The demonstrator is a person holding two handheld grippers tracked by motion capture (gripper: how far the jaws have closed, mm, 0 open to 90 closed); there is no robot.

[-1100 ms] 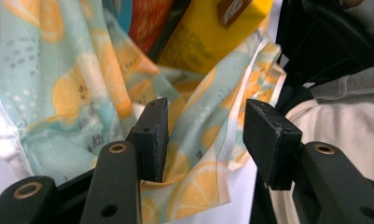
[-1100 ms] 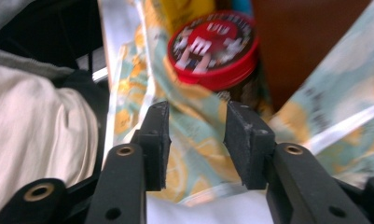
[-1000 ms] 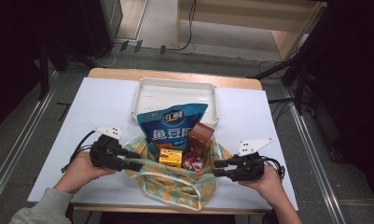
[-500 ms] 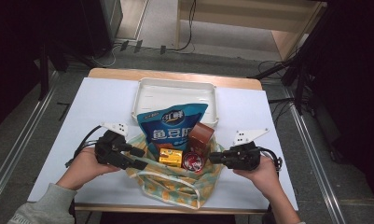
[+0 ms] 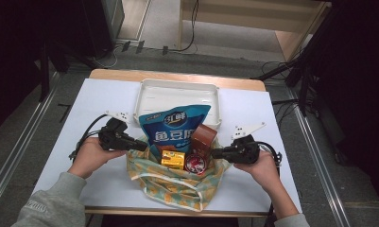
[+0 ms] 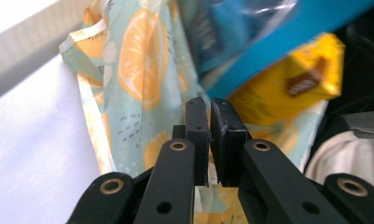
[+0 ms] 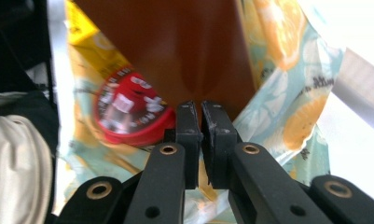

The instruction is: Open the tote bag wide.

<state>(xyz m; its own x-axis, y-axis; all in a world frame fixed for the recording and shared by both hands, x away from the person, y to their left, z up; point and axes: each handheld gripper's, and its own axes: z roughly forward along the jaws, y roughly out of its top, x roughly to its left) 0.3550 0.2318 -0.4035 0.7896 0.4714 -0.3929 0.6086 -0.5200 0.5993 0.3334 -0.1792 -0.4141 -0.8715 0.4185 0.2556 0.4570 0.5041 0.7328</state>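
Both grippers, left [image 5: 139, 147] and right [image 5: 216, 153], have fingers pinched on the bag [image 5: 177, 184] rim. Spread evenly, keep tension, or snacks spill.

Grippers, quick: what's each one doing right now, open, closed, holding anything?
Left gripper: closed, pinching the orange-print bag at its edge.
Right gripper: closed on the same bag's opposite edge.

White tray [image 5: 177, 92] at table's [image 5: 97, 99] far side; cables [image 5: 144, 47] on floor beyond; wooden furniture [image 5: 253, 19] behind.
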